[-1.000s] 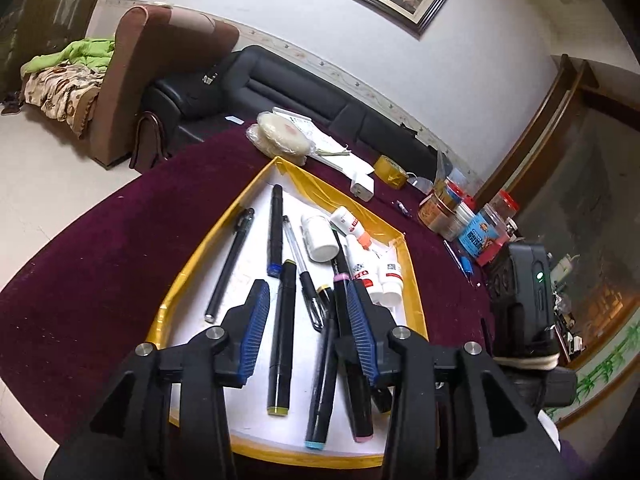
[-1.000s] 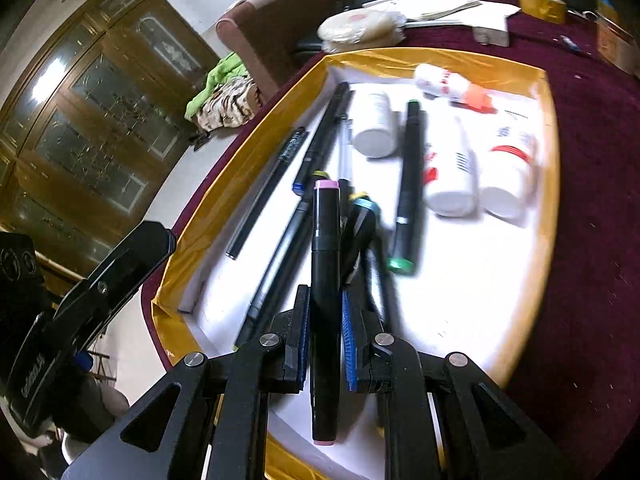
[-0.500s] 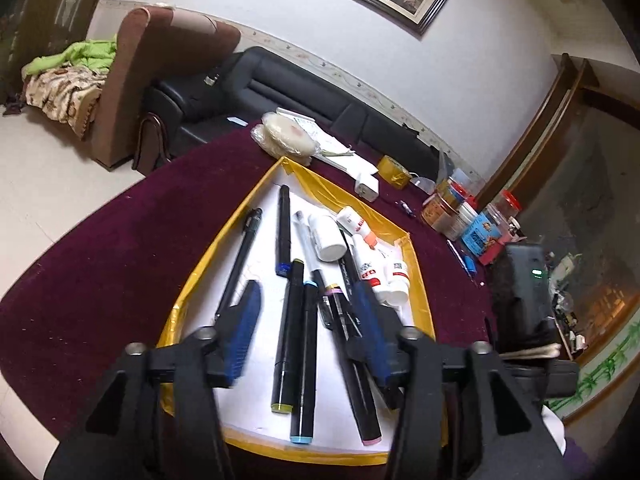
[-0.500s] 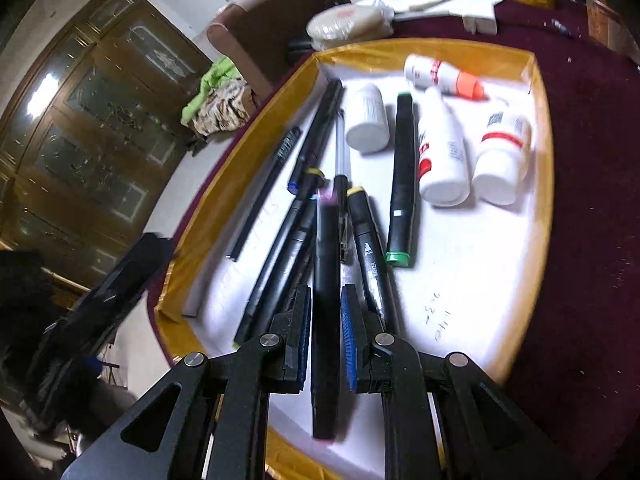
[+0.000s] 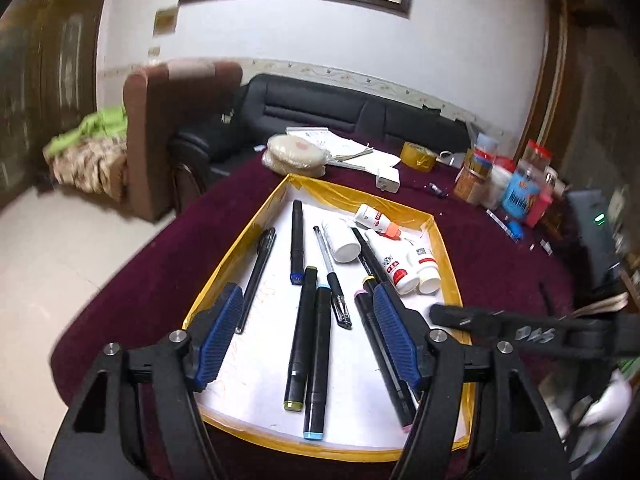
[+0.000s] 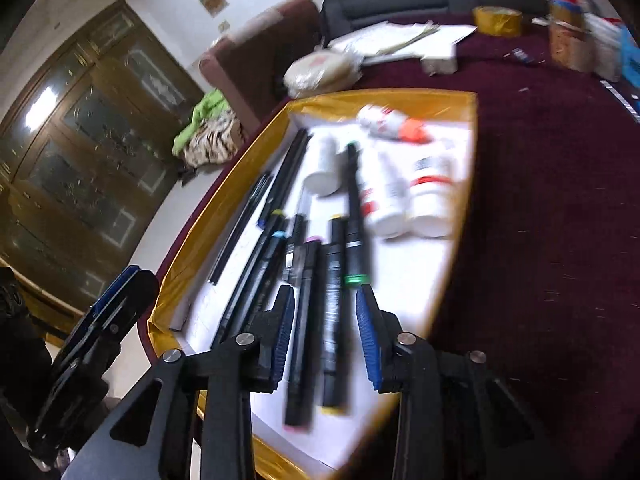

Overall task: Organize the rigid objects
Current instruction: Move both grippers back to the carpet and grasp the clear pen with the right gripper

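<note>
Left tool [image 5: 306, 330] of mine hangs spread and empty over the yellow-walled white tray [image 5: 256, 236] on the maroon bench [image 5: 160, 248]; black blue-capped marker [image 5: 318, 360] lies between its fingers. Right tool [image 6: 326, 334], released too, straddles the black pink-capped marker [image 6: 302, 332] in that tray. I judge these light, stiff, slick barrels; grip mid-shaft.

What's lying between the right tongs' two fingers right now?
In the right wrist view, two black markers lie on the tray floor between the open right tongs: a pink-capped marker and a yellow-capped marker, side by side, ungripped.
</note>
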A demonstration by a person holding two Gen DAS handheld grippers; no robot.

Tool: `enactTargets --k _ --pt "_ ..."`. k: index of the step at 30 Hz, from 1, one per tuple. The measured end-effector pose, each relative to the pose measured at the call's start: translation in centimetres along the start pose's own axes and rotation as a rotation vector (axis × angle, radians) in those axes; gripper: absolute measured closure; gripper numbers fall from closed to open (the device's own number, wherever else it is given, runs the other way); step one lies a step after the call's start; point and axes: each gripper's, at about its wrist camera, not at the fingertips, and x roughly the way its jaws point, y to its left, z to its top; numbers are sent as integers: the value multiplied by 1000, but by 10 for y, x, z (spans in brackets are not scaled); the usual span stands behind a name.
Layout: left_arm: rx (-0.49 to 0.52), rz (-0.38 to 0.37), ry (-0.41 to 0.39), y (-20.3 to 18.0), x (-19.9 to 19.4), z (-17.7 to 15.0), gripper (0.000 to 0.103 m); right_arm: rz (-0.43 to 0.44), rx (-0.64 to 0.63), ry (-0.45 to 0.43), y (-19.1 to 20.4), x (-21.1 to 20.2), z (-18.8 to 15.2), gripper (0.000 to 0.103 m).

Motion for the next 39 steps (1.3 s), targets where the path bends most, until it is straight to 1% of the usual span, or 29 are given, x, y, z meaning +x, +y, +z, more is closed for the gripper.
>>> enactTargets --k 1,4,6,10,14,20,27,29,32,34,36,39 --pt "16 7 -4 -4 -1 0 31 -9 4 -20 -8 -10 -2 74" --pt "72 30 -6 -22 -3 -1 31 -62 30 -79 -40 -41 -9 73" --pt "102 39 -7 -33 -3 -1 31 -88 63 -106 -61 -56 -11 68" --pt "163 33 12 -59 -3 -4 31 -139 165 -159 -116 -92 -24 67" --pt "230 37 24 -85 -3 -7 31 -169 251 -200 -159 -119 -34 67" --pt "301 44 37 -117 -3 -12 31 -204 347 -251 -214 -149 -48 67" --pt "369 40 54 -152 -1 -17 31 -219 427 -279 -262 -171 -67 67" --pt "381 22 67 -162 1 -19 31 -220 446 -283 -275 -176 -74 67" --pt "379 -35 100 -173 4 -21 31 -226 476 -289 -292 -182 -82 67" --pt "360 -99 136 -181 8 -23 31 -230 493 -292 -301 -186 -85 67" --pt "351 -139 168 -188 13 -26 31 -227 501 -296 -307 -189 -84 67" --pt "355 -177 205 -200 17 -32 31 -252 488 -298 -310 -191 -77 67"
